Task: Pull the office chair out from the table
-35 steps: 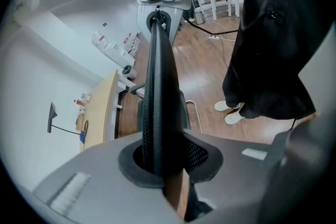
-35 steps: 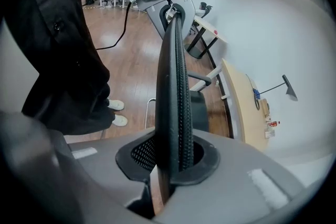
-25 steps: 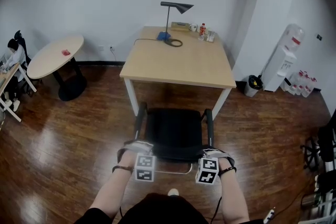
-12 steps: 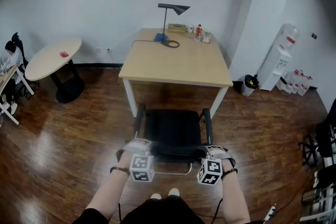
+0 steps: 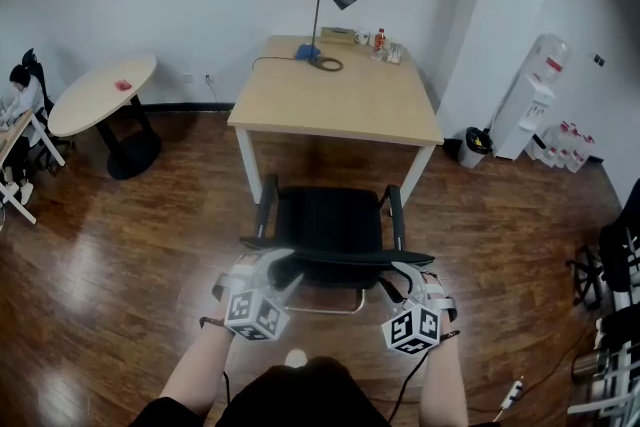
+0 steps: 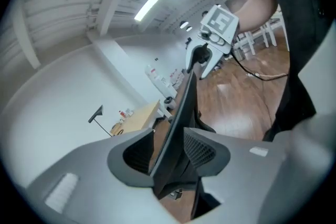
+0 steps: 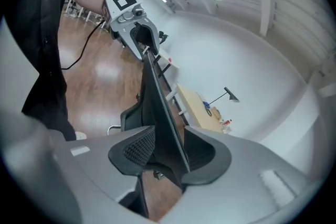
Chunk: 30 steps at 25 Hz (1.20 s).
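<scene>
Left tongs (image 5: 280,267): jaws opening, straddling the left end of the backrest (image 5: 335,258) rim. The rim runs between the pads (image 6: 203,150) with a gap on either side, unpinched.
Right tongs (image 5: 392,281): jaws closing slightly, astride the right end of the same rim, likewise slack on it. The two ends are presumably chosen so that a pull comes evenly and the seat travels straight.
Round side table (image 5: 100,93): far left, well apart from the rest.
Table (image 5: 340,110): pale wood top, with a black desk lamp (image 5: 325,10) and small bottles (image 5: 385,45) kept at its far edge.
Office chair (image 5: 330,225): black, on the wood floor (image 5: 150,245), facing the table, seat clear of the near edge. Judged already drawn out, hence the slack hold.
Water dispenser (image 5: 535,110): against the right wall.
Writing: none legible. The marker cubes (image 5: 250,313) bear black-and-white squares only.
</scene>
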Each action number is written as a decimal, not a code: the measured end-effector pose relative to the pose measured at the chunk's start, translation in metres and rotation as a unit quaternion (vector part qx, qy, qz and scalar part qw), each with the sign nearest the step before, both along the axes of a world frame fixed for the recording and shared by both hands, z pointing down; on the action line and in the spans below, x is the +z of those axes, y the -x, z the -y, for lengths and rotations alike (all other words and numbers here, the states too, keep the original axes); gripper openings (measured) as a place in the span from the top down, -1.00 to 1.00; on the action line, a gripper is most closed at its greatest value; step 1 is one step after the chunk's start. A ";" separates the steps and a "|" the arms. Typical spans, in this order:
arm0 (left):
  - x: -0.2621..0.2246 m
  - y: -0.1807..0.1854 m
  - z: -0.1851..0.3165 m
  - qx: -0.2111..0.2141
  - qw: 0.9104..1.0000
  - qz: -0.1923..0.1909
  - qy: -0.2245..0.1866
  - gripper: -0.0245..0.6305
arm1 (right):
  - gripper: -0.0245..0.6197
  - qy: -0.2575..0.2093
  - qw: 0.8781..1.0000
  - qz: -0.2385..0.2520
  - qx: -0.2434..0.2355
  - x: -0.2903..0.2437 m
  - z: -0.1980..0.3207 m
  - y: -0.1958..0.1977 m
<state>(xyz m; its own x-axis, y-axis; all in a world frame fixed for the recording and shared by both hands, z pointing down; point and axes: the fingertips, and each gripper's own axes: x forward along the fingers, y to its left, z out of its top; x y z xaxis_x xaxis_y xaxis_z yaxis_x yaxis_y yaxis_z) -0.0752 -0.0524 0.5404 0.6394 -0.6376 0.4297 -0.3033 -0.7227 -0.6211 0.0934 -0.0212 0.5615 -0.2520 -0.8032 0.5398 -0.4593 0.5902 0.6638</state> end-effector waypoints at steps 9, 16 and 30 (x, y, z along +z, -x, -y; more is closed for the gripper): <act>-0.046 0.008 -0.053 -0.100 0.980 -0.169 -0.006 0.92 | 0.86 -0.071 0.988 0.122 0.055 -0.042 -0.055 -0.024; -0.052 -0.009 -0.109 -0.183 0.944 -0.273 0.019 0.92 | 0.89 -0.059 0.979 0.189 0.051 -0.049 -0.123 -0.059; -0.080 -0.002 -0.231 -0.223 0.910 -0.350 0.000 0.92 | 0.89 -0.064 0.926 0.370 0.047 -0.081 -0.217 -0.105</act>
<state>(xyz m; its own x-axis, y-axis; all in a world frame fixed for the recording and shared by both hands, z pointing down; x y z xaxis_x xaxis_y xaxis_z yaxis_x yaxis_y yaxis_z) -0.0728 0.1787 0.4605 0.4341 -0.9007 0.0162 -0.8878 -0.4308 -0.1620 0.1985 0.1956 0.4801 -0.4406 -0.8856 0.1468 -0.8616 0.4631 0.2078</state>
